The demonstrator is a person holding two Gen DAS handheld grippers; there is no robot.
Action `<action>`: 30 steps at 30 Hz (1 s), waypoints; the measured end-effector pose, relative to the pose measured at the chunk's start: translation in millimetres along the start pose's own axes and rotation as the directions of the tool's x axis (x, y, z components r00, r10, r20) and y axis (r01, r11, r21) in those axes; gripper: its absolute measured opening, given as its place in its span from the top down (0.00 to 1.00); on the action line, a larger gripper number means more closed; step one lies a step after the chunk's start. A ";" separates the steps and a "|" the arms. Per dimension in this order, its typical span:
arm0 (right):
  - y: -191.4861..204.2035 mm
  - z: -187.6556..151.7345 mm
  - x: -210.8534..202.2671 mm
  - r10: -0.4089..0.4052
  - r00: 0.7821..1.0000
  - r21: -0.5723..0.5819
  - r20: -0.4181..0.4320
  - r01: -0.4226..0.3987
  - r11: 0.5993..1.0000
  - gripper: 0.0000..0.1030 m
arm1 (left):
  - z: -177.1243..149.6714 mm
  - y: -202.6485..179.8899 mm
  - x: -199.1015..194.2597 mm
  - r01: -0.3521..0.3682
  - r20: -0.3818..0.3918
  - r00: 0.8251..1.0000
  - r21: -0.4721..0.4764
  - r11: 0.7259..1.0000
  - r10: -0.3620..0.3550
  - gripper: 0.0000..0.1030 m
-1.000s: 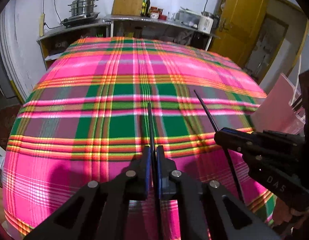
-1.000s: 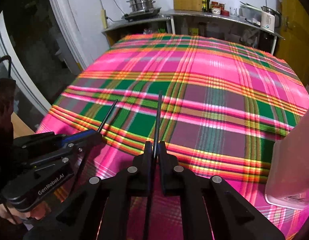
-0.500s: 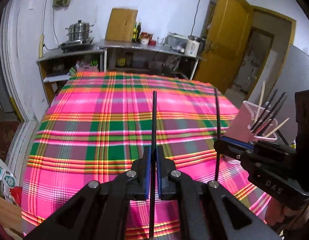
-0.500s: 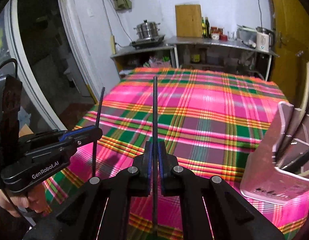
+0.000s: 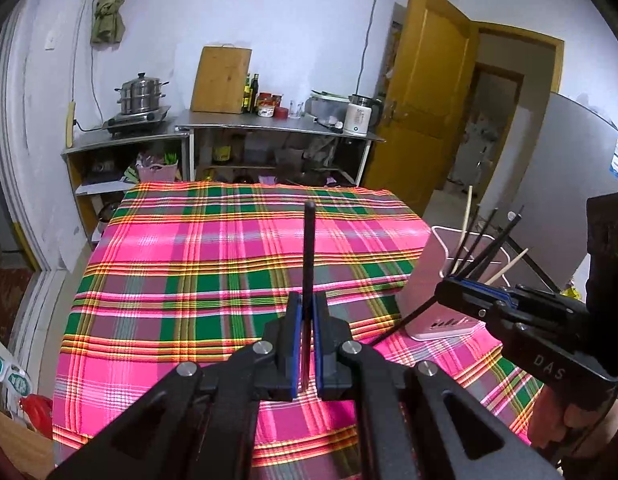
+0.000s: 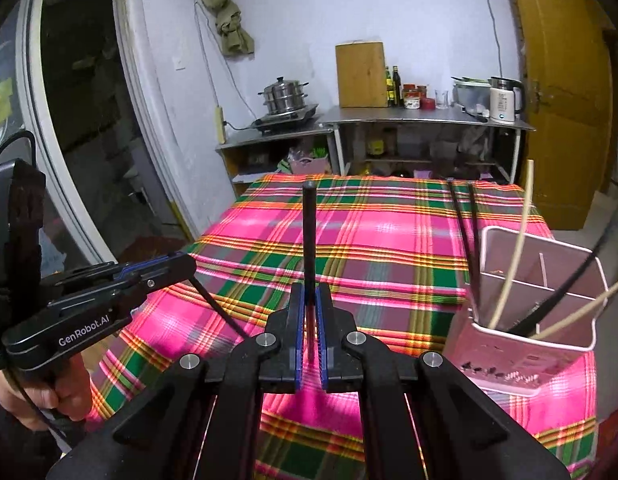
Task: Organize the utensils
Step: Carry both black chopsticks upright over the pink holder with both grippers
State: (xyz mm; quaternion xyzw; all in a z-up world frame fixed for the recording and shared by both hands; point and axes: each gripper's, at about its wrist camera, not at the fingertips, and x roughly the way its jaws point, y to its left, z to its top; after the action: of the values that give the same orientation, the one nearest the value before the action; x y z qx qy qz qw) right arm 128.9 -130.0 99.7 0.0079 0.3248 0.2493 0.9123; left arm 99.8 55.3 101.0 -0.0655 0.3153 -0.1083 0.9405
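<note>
At the left, the left gripper (image 5: 305, 312) is clamping a black chopstick (image 5: 309, 248) between its blue pads, the stick pointing up and away over the plaid cloth (image 5: 189, 280) that is covering the bench. In the right wrist view the same left gripper (image 6: 181, 266) is showing at the left edge, its stick slanting down and to the right below the jaws, clear of the cloth as far as I can tell.

Moving right, the right gripper (image 6: 311, 312) is likewise squeezing a second black chopstick (image 6: 310, 236), standing nearly upright in the middle of its view. From the left wrist camera, the right gripper (image 5: 449, 296) is hanging just in front of the holder, with its stick trailing down to the left.

Farthest right, the pink utensil holder (image 6: 537, 352) is standing on the near right part of the bench, divided into compartments and already carrying several black chopsticks and pale wooden ones (image 6: 513, 256), all leaning at angles.

Judging from this, the step in hand is carrying the two gripped sticks to the holder. The next move likely calls for tipping each stick point-down above an open compartment, threading it between the leaning sticks, then letting go. The right gripper is nearer, so it would probably go first; knocking the light holder over looks like the main risk.
</note>
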 end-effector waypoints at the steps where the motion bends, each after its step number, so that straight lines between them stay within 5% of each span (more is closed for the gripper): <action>1: -1.7 -0.5 -4.1 -0.002 1.000 0.003 0.004 0.002 1.000 0.95 | -0.7 -2.3 -1.4 0.005 0.001 1.000 0.001 1.000 -0.005 0.95; 18: -42.0 -14.4 -66.1 -0.081 0.995 0.076 0.052 0.077 0.994 0.95 | -4.6 -70.3 0.4 0.169 -0.061 0.984 0.074 0.983 -0.165 0.95; 30: -81.9 2.5 -109.3 -0.171 0.977 0.136 0.129 0.153 0.979 0.95 | 37.0 -126.6 7.7 0.283 -0.038 0.959 0.114 0.952 -0.281 0.95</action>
State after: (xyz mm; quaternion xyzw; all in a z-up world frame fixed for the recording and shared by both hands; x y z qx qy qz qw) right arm 94.6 -251.6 151.6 0.0562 0.2746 0.1518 0.9478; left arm 107.8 -67.0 150.2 -0.0527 0.3059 -0.2606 0.9142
